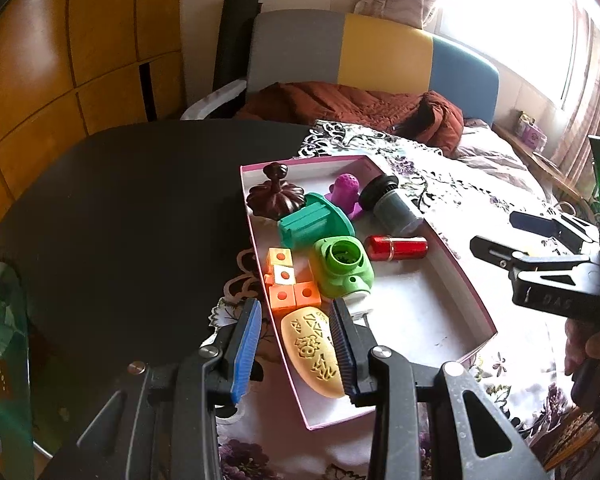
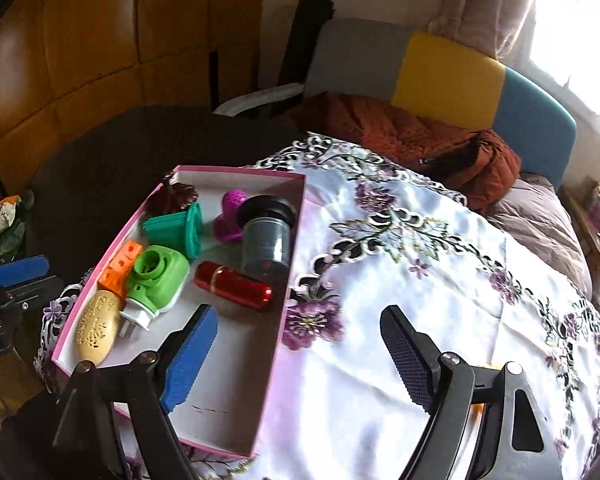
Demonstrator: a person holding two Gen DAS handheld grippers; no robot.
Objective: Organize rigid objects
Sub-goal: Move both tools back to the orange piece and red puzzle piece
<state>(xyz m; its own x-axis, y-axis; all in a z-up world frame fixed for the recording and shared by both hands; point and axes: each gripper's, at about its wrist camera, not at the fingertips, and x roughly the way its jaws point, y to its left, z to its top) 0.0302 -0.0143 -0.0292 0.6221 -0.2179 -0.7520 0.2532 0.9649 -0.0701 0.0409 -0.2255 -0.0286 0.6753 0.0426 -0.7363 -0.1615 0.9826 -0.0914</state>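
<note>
left gripper (image 1: 294, 344) straddles the box (image 1: 452, 256) wall, jaws narrow; possibly pinching it, contact is unclear from here. right gripper (image 2: 298, 354) is wide and empty above the box's near corner. risk: if the left one tugs, the box slides on the embroidered cloth (image 2: 420, 280) and the red cylinder (image 2: 234, 286) rolls. contents crowd the far half: yellow carved oval (image 1: 314, 350), green plug-in (image 1: 342, 266), orange blocks (image 1: 288, 280), dark jar (image 2: 268, 236). all hard, glossy plastic.

A home bedroom: bed (image 2: 540, 216), colourful headboard (image 1: 380, 56), wooden wardrobe (image 1: 60, 60), curtained window (image 1: 540, 20).
</note>
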